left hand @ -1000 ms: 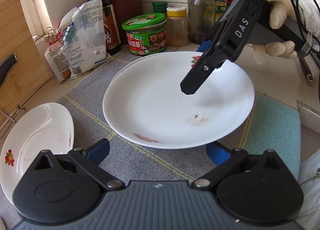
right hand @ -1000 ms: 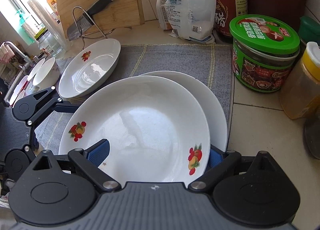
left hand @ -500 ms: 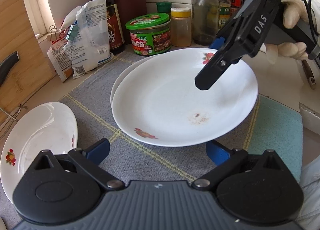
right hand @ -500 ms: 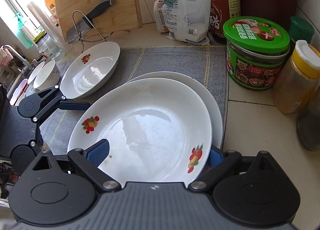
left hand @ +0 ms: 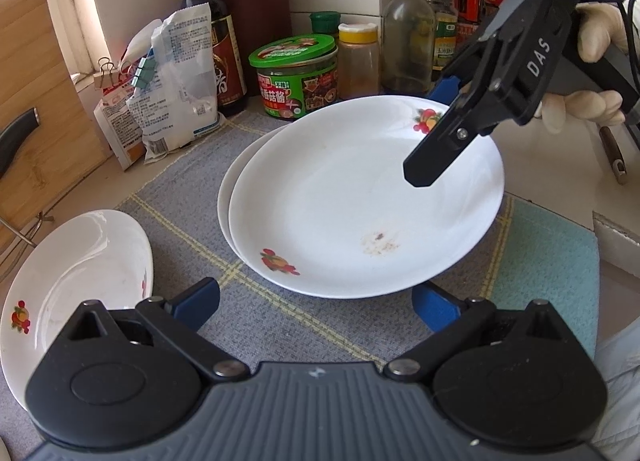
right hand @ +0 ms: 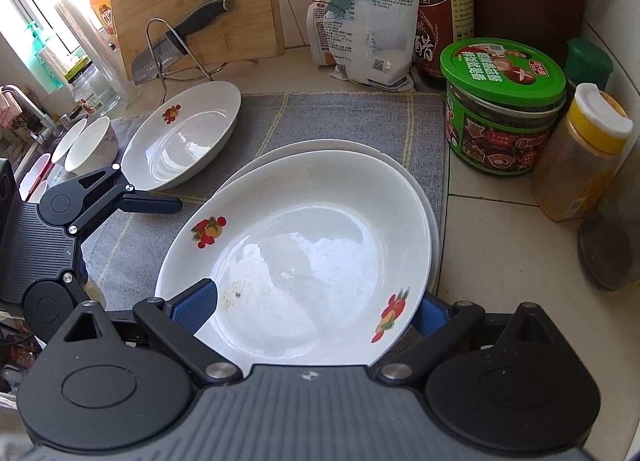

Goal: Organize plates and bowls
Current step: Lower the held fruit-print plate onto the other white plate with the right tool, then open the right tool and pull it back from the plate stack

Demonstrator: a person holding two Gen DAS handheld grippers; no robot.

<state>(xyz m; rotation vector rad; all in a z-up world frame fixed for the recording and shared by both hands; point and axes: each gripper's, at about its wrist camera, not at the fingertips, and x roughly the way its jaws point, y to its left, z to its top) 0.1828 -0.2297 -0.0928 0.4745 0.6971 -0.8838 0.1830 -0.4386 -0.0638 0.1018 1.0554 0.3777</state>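
Observation:
A white plate with fruit prints (left hand: 360,205) (right hand: 304,261) lies on top of a second white plate (left hand: 232,181) (right hand: 430,197) on the grey mat (left hand: 192,237). My right gripper (right hand: 312,309) straddles the top plate's near rim, one finger above and one below; its pads look wide apart, and whether they press the plate I cannot tell. In the left wrist view the right gripper (left hand: 440,129) reaches over that plate. My left gripper (left hand: 316,301) is open and empty just short of the plate. A third plate (left hand: 76,281) (right hand: 184,137) lies to the left.
A green-lidded jar (left hand: 298,75) (right hand: 500,109), a yellow-capped spice jar (right hand: 580,153), bottles (left hand: 408,33) and a clipped bag (left hand: 176,81) stand close behind the plates. A cutting board (right hand: 192,1) and a knife on a wire rack (right hand: 176,45) are at the back left. Small bowls (right hand: 88,141) sit near the sink.
The top plate has moved away from the left gripper and settled over the lower plate. The left gripper has drawn back a little.

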